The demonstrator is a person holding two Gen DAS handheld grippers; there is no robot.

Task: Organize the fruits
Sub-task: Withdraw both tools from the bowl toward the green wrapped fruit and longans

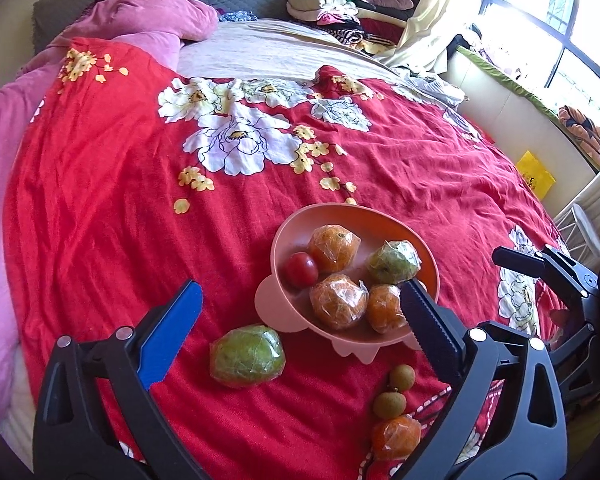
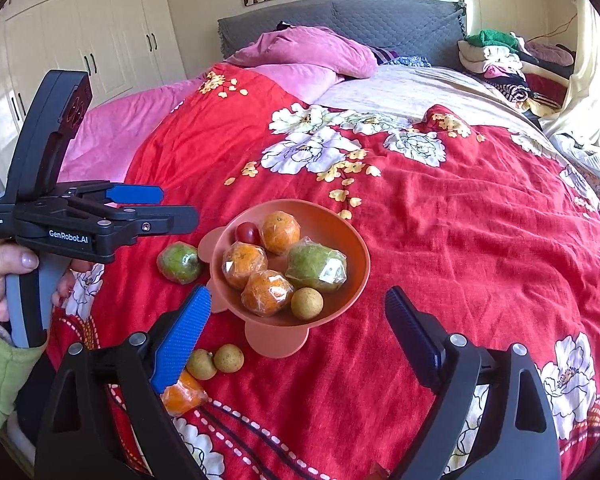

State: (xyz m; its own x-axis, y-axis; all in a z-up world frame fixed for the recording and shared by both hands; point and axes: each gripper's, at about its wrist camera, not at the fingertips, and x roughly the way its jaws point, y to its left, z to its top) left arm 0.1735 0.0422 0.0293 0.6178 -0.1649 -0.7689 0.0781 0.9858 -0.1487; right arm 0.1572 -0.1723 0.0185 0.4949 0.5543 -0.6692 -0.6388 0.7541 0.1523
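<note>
A pink footed bowl (image 1: 340,211) (image 2: 352,236) stands on the red flowered bedspread (image 1: 100,220). It holds three wrapped oranges, a wrapped green fruit (image 2: 315,266), a red tomato (image 1: 300,269) and a longan (image 2: 307,303). On the spread beside the bowl lie a wrapped green fruit (image 1: 247,356) (image 2: 179,263), two longans (image 1: 389,403) (image 2: 228,357) and a wrapped orange (image 1: 396,436) (image 2: 184,394). My left gripper (image 1: 300,286) (image 2: 178,204) is open above the bowl's near left side, holding nothing. My right gripper (image 2: 300,292) hangs open over the bowl's near rim, also holding nothing.
A hand (image 2: 2,276) in a green sleeve grips the left tool's handle. Pink quilts (image 1: 148,20) and a grey headboard (image 2: 380,16) lie at the far end. Piled clothes (image 1: 340,8) sit at the back right. The bed's right edge drops beside a window (image 1: 560,20).
</note>
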